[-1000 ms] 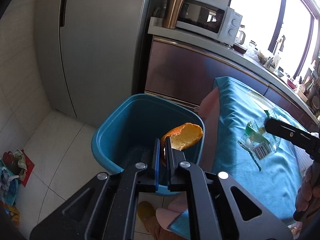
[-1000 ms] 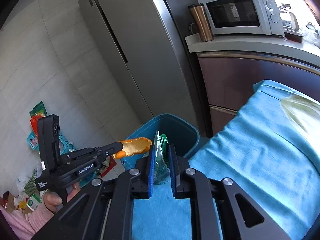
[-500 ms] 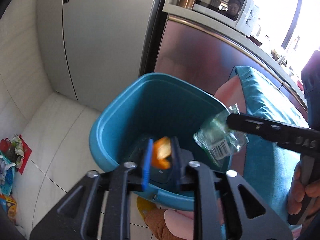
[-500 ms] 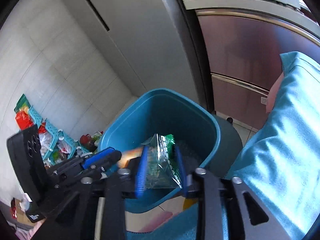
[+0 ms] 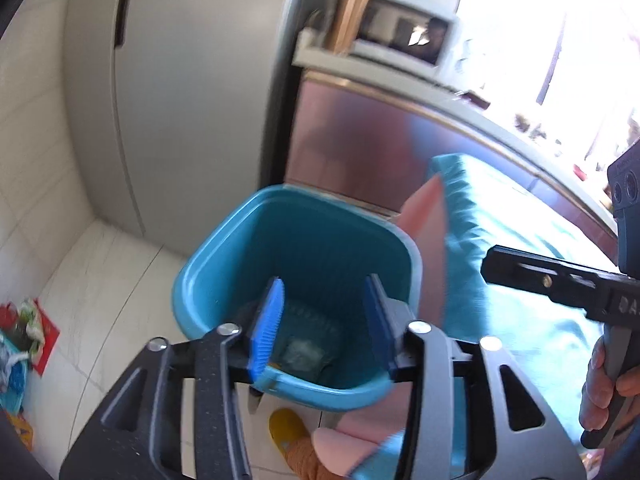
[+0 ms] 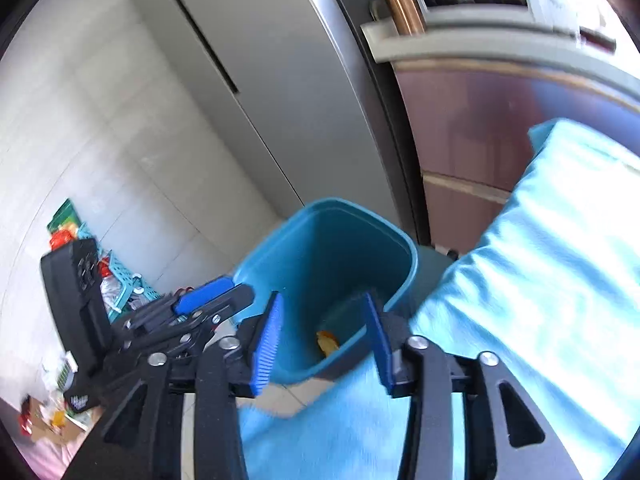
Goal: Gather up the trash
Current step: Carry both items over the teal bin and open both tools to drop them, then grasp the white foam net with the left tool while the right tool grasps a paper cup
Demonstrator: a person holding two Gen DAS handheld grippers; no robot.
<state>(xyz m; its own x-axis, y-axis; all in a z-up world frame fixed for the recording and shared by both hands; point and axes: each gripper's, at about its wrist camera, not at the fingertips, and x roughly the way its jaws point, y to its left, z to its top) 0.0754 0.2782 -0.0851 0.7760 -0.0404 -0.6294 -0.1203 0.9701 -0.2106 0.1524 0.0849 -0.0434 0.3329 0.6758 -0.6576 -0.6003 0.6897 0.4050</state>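
Both the left tongs [image 5: 324, 320] and the right tongs [image 6: 322, 340] are hanging over the teal trash bin [image 5: 208, 272], their jaws having just been opening with nothing between them, while the orange peel [image 6: 327, 343] and the clear wrapper [image 5: 302, 354] are lying at its bottom.

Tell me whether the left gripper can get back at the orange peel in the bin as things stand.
Probably yes: the left gripper is open with nothing between its jaws, right above the blue bin's uncovered mouth. The orange peel lies deep at the bottom beside a clear wrapper, so it means a long reach down.
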